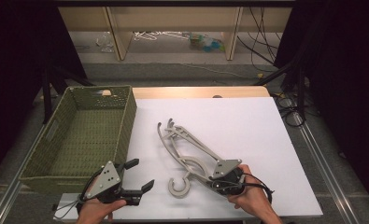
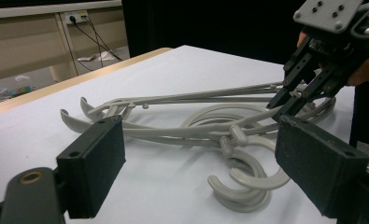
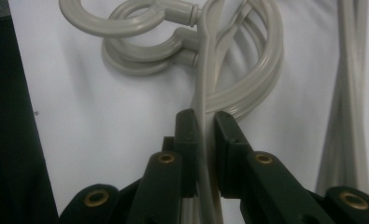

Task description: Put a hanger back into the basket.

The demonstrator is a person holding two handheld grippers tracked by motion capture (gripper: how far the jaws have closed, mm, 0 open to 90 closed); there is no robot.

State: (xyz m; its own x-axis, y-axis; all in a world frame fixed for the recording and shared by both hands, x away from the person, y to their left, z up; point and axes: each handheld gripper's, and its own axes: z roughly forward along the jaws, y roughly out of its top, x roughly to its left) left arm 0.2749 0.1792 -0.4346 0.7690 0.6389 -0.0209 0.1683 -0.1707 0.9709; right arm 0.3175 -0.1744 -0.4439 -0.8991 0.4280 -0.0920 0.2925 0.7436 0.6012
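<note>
Item: stack of pale grey plastic coat hangers (image 1: 191, 154), lying on the white table sheet (image 1: 247, 126) just right of the empty olive woven basket (image 1: 86, 135); none appear stowed yet.
Right gripper (image 3: 205, 126): jaws pinched on one hanger's arm.
Left gripper (image 1: 135, 175): jaws wide, empty, near the basket's front corner.
Legible writing: none.

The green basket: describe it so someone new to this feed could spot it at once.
Start at the white table top and go to its left edge. The green basket sits there, a deep woven rectangle with nothing in it, just beyond the left gripper. It is the one green, woven thing; the hangers beside it are pale grey plastic.
</note>
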